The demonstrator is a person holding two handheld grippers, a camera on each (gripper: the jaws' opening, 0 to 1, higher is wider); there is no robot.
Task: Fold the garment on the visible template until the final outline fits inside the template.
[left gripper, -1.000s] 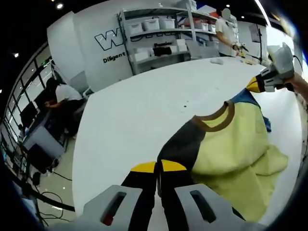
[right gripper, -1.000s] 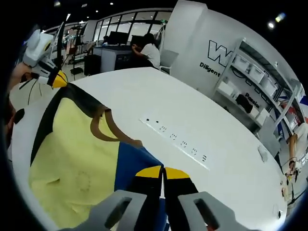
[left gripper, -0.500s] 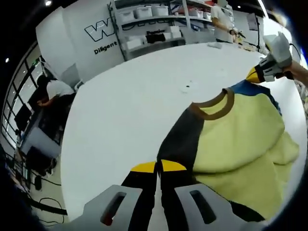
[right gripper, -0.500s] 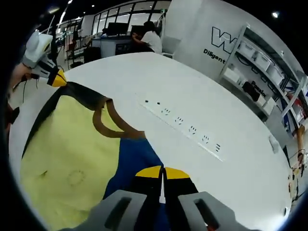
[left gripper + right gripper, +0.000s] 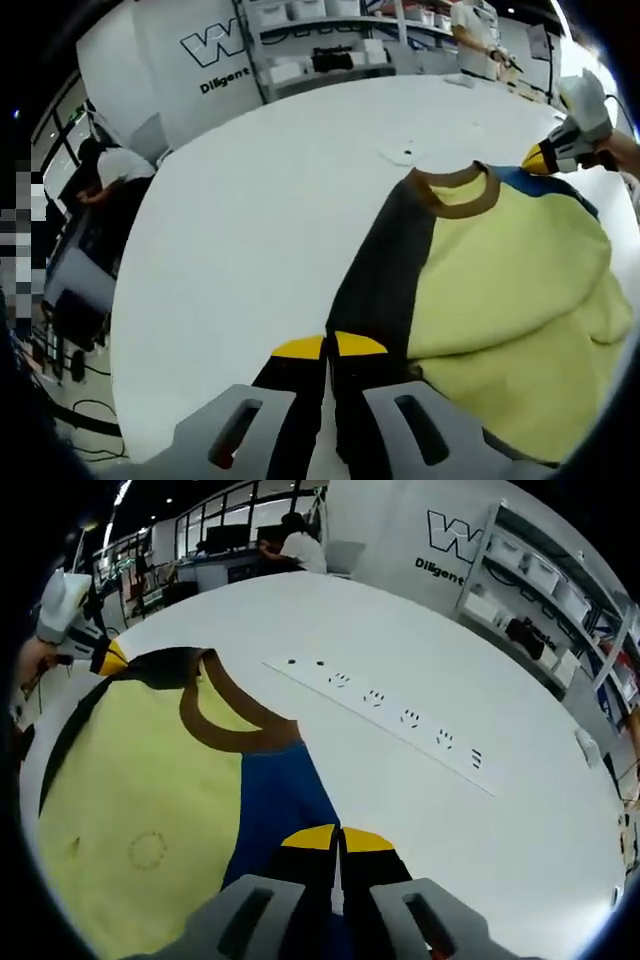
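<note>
With both tools clamped on the garment (image 5: pixel 500 270), left tool (image 5: pixel 330 347) on dark shoulder, right tool (image 5: pixel 340 839) on blue, risk of slipping and bunching on the table (image 5: pixel 260 220) if pulled unevenly.

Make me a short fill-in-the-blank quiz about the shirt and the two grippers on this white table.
1. The garment has a mostly ___ body.
2. Its collar is ___.
3. The right gripper is shut on the ___ shoulder of the garment.
4. The left gripper is shut on the ___ shoulder.

Missing words: yellow; brown; blue; black
</note>
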